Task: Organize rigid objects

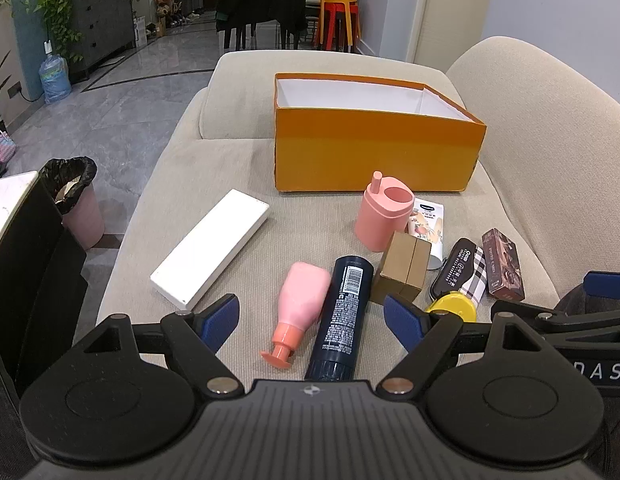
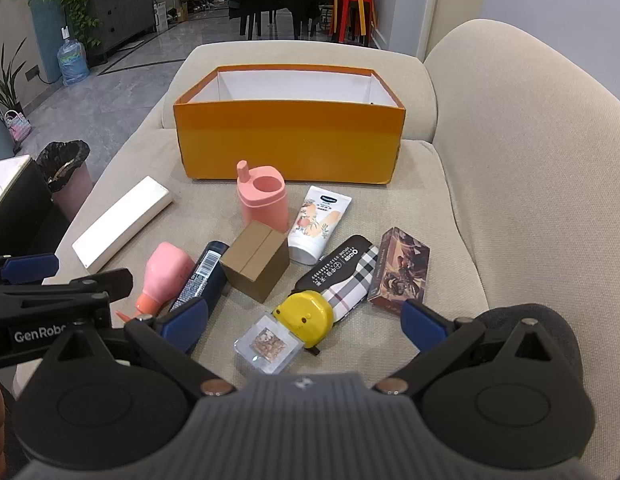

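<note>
An open orange box point(image 1: 373, 152) point(image 2: 290, 144) with a white inside stands on the beige sofa. In front of it lie a long white box point(image 1: 210, 248) point(image 2: 122, 220), a pink cup point(image 1: 383, 214) point(image 2: 264, 202), a pink bottle point(image 1: 300, 304) point(image 2: 164, 274), a dark blue bottle point(image 1: 341, 312) point(image 2: 200, 280), a brown carton point(image 1: 401, 268) point(image 2: 256, 264), a white tube point(image 2: 319, 224), a plaid pouch point(image 2: 341, 276), a yellow tape measure point(image 2: 306, 316), a printed box point(image 2: 399, 272) and a clear case point(image 2: 270, 344). My left gripper point(image 1: 311, 320) is open over the two bottles. My right gripper point(image 2: 306, 322) is open over the tape measure.
A bin with a black liner point(image 1: 76, 200) point(image 2: 66, 172) stands on the floor left of the sofa. The sofa backrest point(image 1: 549, 152) rises on the right. Chairs and stools point(image 2: 351, 4) stand far behind.
</note>
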`<state>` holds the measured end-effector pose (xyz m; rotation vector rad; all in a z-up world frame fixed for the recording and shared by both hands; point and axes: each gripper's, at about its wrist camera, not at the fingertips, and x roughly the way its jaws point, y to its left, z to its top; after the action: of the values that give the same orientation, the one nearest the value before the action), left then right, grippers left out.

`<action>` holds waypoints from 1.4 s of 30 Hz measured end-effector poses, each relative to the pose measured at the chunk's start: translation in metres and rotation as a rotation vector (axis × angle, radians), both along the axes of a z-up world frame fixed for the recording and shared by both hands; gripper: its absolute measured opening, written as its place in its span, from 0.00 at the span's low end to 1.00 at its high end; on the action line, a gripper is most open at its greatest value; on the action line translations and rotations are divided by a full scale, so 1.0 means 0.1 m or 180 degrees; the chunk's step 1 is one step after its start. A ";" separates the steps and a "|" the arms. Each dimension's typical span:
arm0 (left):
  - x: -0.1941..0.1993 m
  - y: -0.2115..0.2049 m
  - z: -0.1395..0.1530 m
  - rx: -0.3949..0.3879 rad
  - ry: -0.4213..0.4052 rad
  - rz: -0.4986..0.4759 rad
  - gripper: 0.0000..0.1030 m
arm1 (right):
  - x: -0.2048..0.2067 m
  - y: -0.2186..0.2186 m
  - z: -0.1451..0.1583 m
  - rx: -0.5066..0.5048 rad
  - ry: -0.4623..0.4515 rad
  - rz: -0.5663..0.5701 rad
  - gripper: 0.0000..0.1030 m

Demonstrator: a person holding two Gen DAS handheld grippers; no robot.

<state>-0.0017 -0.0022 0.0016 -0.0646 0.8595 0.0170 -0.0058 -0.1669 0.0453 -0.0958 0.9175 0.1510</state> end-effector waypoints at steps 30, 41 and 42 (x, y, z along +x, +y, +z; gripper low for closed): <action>0.44 0.43 -0.38 0.0114 0.0110 -0.0066 0.94 | 0.44 -0.28 -0.21 -0.0118 0.0178 -0.0285 0.98; 0.76 0.69 -0.56 0.0228 0.0147 -0.0221 0.94 | 0.81 -0.56 -0.34 -0.0122 0.0323 -0.0383 0.98; 0.78 0.72 -0.57 0.0225 0.0146 -0.0226 0.93 | 0.85 -0.59 -0.35 -0.0107 0.0357 -0.0390 0.98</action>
<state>0.0764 0.0694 -0.0556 0.0327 0.9059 -0.0178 0.0788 -0.2258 0.0099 -0.0624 1.0352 0.0273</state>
